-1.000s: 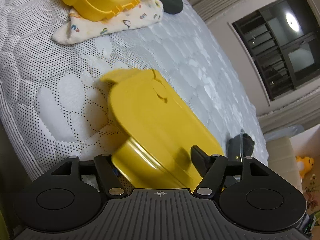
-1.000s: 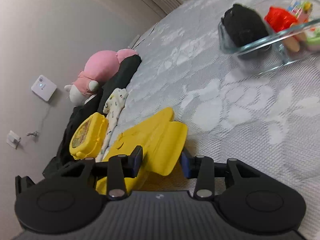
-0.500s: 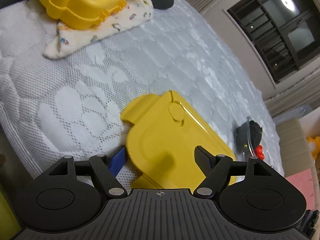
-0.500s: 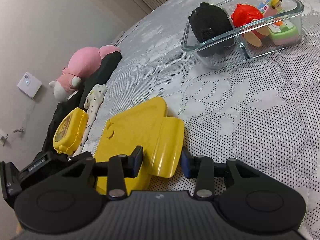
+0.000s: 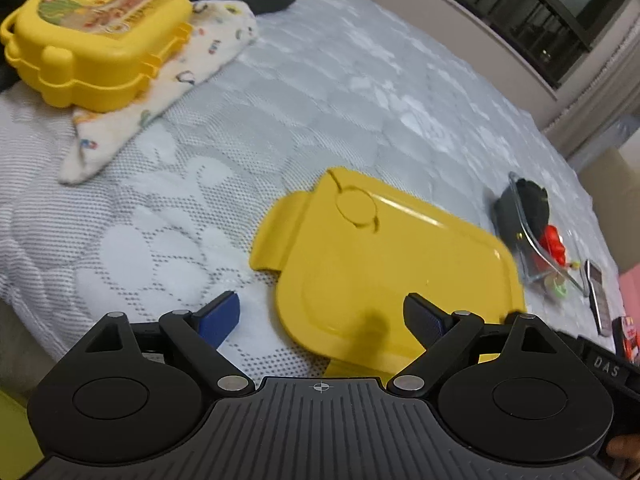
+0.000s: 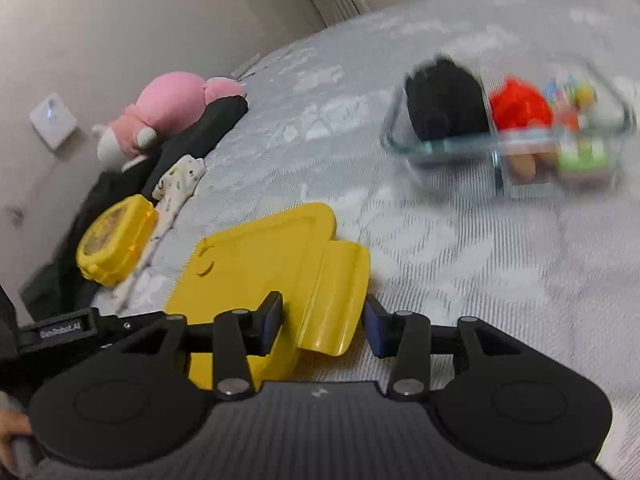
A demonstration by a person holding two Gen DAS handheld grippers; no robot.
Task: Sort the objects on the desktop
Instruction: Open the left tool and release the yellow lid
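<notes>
Left gripper (image 5: pixel 320 312): fingers spread wide, jaws just been opening; yellow plastic lid beneath them, untouched.
Right gripper (image 6: pixel 323 322): jaws just been opening; lid's end flap between pads, contact unclear.
Flat yellow plastic lid (image 5: pixel 384 264): lower centre, on the grey quilted mattress (image 5: pixel 320 92).
Clear glass container (image 6: pixel 508 136): upper right, holding toys.
Yellow lunchbox (image 5: pixel 96 40): upper left.

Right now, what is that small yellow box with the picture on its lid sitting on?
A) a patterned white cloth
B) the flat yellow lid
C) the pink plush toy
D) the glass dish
A: in the left wrist view the small yellow box rests on the patterned white cloth.
</notes>
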